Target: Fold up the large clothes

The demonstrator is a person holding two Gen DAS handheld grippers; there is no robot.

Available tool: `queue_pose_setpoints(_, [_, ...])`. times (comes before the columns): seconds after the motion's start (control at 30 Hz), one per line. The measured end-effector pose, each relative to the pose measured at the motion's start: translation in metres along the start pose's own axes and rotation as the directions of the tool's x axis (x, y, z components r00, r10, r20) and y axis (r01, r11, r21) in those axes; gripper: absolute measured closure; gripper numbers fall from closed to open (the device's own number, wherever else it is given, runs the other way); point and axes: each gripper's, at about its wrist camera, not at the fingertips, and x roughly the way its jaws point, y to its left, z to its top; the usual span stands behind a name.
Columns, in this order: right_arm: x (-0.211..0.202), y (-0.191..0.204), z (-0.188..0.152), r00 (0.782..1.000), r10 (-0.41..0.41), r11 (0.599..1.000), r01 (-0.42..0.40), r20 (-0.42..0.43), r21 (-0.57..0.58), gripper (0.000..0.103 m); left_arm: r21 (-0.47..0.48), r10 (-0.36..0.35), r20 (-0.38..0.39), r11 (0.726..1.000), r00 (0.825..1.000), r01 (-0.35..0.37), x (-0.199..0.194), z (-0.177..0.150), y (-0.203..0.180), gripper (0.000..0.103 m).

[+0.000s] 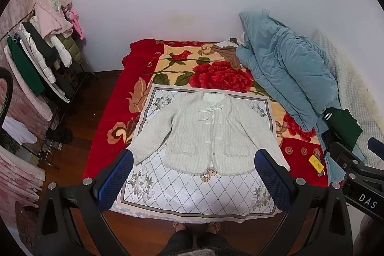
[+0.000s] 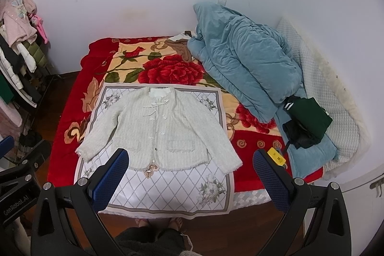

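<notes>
Lying flat, unfolded, face up on the patterned sheet (image 1: 168, 196): white cardigan (image 1: 206, 128), collar away, hem nearest. Hovering before it, 2 claws gaping empty, left gripper (image 1: 194, 174) nearer its left sleeve (right gripper (image 2: 192, 172) opposite).

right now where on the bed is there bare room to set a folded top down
Free: the red floral blanket between the white mat and the wall, and its red strip left of the mat. Crowded: the right side, with the blue quilt, dark green clothes and yellow tag. The cream cardigan fills the mat.
</notes>
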Motion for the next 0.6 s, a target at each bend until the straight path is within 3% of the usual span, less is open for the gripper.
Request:
queue_pose_setpoints(0.47, [0.003, -0.003, 0.0, 1.0, 0.003, 1.0, -0.003, -0.005, -0.001, 0.0, 0.004, -0.015, -0.005, 1.0, 1.0, 0.015, 0.0, 0.016, -0.006, 0.0])
queue_pose_setpoints(0.6, [0.025, -0.007, -0.002, 0.999, 0.02, 0.999, -0.019, -0.03, 0.031, 0.0, 0.017, -0.016, 0.013, 1.0, 1.0, 0.016, 0.024, 0.026, -0.004, 0.0])
